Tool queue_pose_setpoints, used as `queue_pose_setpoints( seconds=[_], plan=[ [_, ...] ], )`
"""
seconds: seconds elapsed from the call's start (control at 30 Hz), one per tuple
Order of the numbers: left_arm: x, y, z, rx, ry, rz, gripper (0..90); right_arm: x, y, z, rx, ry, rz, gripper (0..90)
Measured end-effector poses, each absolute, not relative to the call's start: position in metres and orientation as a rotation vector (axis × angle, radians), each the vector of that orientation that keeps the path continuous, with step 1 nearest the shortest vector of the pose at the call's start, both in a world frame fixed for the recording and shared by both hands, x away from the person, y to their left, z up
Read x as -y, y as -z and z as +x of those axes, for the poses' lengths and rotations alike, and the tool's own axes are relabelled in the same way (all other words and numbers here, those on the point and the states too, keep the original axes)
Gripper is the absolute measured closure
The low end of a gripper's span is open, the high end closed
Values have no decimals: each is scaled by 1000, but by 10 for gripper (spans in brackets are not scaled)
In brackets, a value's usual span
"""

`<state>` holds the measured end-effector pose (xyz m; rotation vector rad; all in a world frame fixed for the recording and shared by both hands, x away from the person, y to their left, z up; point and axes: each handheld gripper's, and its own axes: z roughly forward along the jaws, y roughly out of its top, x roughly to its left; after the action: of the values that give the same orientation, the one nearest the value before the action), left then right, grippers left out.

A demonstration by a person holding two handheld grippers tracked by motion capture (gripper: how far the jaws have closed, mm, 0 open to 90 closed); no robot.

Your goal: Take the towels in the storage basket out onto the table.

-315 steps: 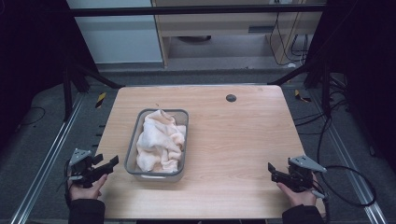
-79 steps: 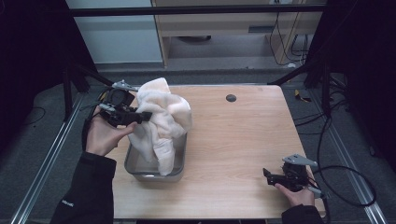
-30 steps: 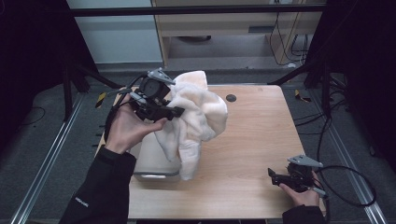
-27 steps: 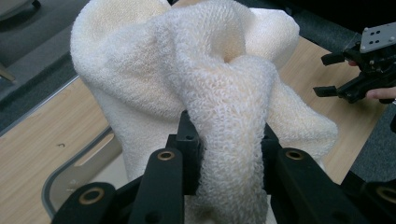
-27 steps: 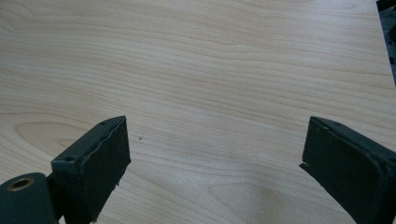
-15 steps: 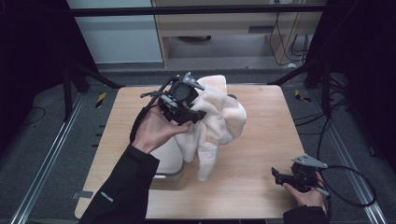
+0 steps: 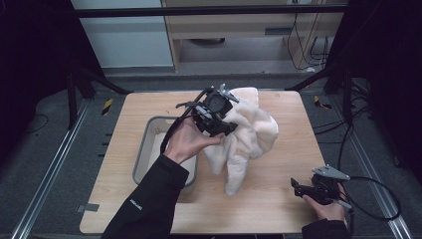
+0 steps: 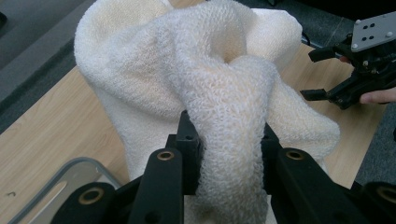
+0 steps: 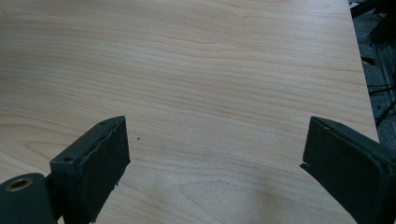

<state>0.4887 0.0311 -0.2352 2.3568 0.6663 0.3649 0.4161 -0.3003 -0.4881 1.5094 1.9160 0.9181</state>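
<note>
- The wooden table (image 7: 278, 209) takes up the middle of the room, pale and bare over most of its right half, with a dark floor and metal rails around it.
- A big cream towel (image 7: 249, 134) hangs above the table's centre, bunched at the top and trailing down so its lowest fold reaches the tabletop just right of the tray. From the left gripper view the towel (image 8: 205, 84) is a thick knitted bundle, one rolled fold running straight down between the black jaws.
- A grey, rounded rectangular tray (image 7: 144, 159) sits on the left half of the table; the person's forearm in a dark sleeve (image 7: 149, 199) crosses over its near right corner. I can't tell what is left inside it.
- The left tongs (image 7: 219, 117) are raised over the table, just beside the tray's far right corner, pinching the towel near its top; the left hand (image 7: 186, 142) grips them from below.
- The right tongs (image 7: 297, 188) rest low near the table's near right corner, well apart from the towel, held by the right hand (image 7: 323, 204). In the right gripper view the right tongs (image 9: 215, 154) stand spread wide over bare wood, nothing between them.
</note>
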Motion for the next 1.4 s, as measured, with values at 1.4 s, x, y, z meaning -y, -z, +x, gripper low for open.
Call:
queue_pose_setpoints(
  seconds=[1.4],
  plan=[
    [13, 371, 521, -689, -206, 2460, 678, 304, 495, 416, -1922, -881, 1490, 70]
  ],
)
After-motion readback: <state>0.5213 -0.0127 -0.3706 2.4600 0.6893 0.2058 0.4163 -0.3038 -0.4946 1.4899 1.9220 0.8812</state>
